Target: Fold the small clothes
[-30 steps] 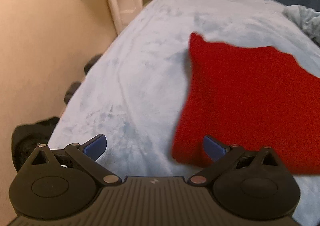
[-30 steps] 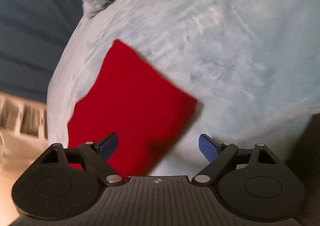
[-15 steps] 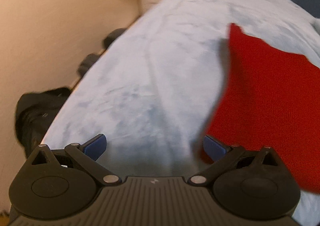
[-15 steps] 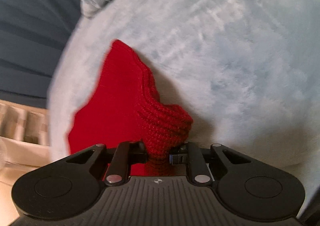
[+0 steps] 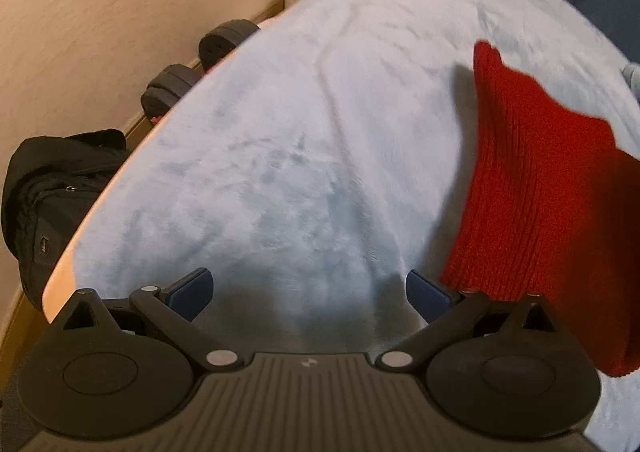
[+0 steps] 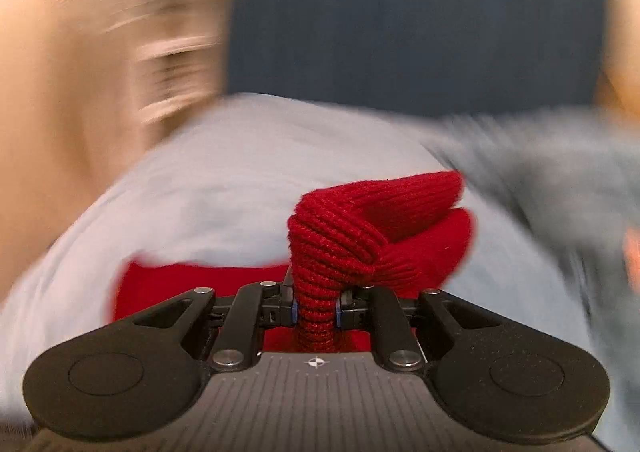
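Note:
A red knitted cloth [image 5: 536,187] lies on the pale blue fleece cover [image 5: 300,139], with its near-right part lifted off the bed. In the right wrist view my right gripper [image 6: 316,310] is shut on a bunched edge of the red cloth [image 6: 360,236], which bulges up and over the fingers; the rest trails flat behind at the left. In the left wrist view my left gripper [image 5: 308,288] hangs open over bare fleece, just left of the cloth's near edge. Nothing sits between its blue pads [image 5: 192,286].
A black bag [image 5: 48,187] and dark dumbbell weights [image 5: 200,59] sit on the floor by the beige wall, left of the bed. A blue curtain [image 6: 400,11] hangs behind. A grey-blue crumpled garment [image 6: 540,163] lies at the bed's far right, blurred.
My right gripper closed on the red cloth's edge, lifted it and swung round fast, so its view is blurred. My left gripper drifted left, off the cloth and over bare fleece.

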A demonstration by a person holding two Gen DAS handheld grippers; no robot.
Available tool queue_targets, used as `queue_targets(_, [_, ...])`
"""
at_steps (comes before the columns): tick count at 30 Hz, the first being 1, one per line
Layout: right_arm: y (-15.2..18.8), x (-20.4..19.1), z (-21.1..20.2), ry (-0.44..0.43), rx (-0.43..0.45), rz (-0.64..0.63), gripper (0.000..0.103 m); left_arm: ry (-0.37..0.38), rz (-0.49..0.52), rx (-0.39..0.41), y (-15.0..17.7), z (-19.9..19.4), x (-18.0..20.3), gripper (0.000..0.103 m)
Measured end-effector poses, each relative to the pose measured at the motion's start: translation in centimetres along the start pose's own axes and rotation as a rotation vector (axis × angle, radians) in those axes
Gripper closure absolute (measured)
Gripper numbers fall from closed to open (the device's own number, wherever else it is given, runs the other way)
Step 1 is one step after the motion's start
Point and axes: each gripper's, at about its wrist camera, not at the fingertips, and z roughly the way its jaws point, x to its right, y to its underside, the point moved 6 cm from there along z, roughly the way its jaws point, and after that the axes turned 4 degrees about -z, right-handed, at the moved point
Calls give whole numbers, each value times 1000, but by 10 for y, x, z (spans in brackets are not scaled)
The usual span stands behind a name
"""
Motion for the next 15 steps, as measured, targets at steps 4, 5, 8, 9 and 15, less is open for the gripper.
queue_targets(4, [55, -135, -2, -238, -36, -403, 87, 0, -7, -1, -2, -3, -14, 0])
queue_targets(5, [83, -159, 3, -294, -105, -481, 86, 0, -5, -5, -1, -2, -18, 0])
queue_targets(8, [123, -184, 6, -257, -86, -603, 75, 6, 1, -19, 3, -2, -24, 1])
queue_targets(9, [123, -182, 6, -243, -75, -595, 71, 9, 1, -15, 4, -3, -25, 1])
queue_targets(15, [103, -154, -18, -512, -157, -381, 54, 60, -11, 2, 5, -14, -20, 0])
